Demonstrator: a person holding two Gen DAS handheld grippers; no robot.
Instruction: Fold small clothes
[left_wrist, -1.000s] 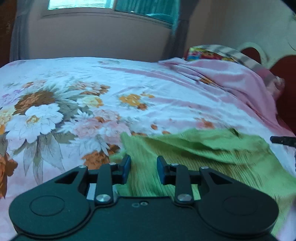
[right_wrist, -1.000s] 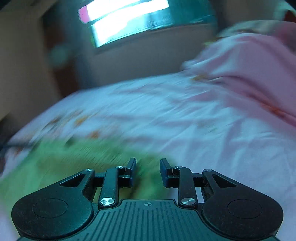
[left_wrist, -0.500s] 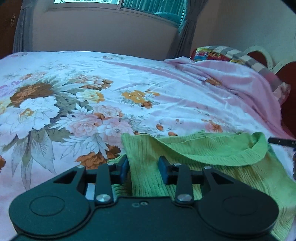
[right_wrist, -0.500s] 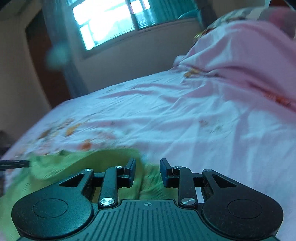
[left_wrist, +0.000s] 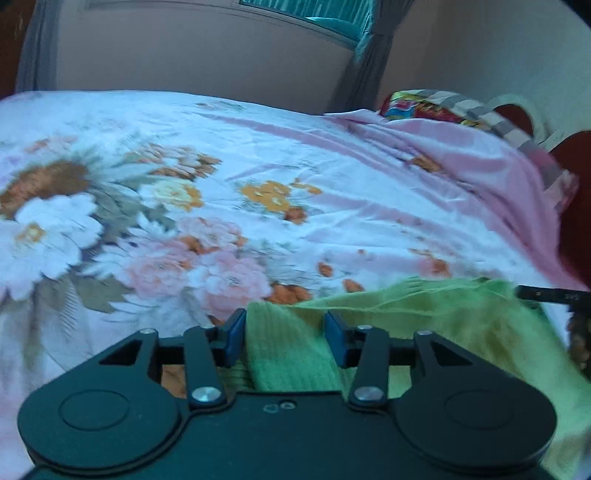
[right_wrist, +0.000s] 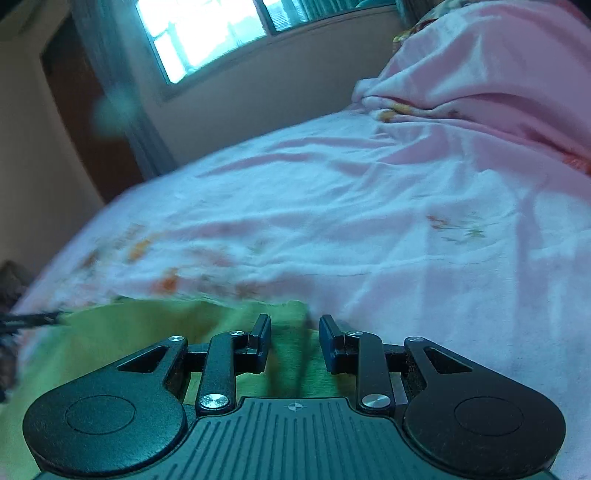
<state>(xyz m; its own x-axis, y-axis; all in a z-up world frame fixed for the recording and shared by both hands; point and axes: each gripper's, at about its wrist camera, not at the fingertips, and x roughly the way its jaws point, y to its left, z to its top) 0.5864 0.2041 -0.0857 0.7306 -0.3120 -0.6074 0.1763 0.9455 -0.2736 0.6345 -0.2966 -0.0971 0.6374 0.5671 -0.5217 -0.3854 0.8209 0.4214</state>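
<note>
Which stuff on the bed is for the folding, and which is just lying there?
For the folding:
green top
left claw, opening around the top
right claw

Just lying there:
flowery bedsheet
pink blanket
patterned pillow

green garment cut off below; bedsheet flowers blurred.

We saw a lime-green ribbed garment low in the frame on a pale pink bedsheet printed with white, peach and orange flowers at left. Our left tool was black with blue pads; teal curtains hung at top.
</note>
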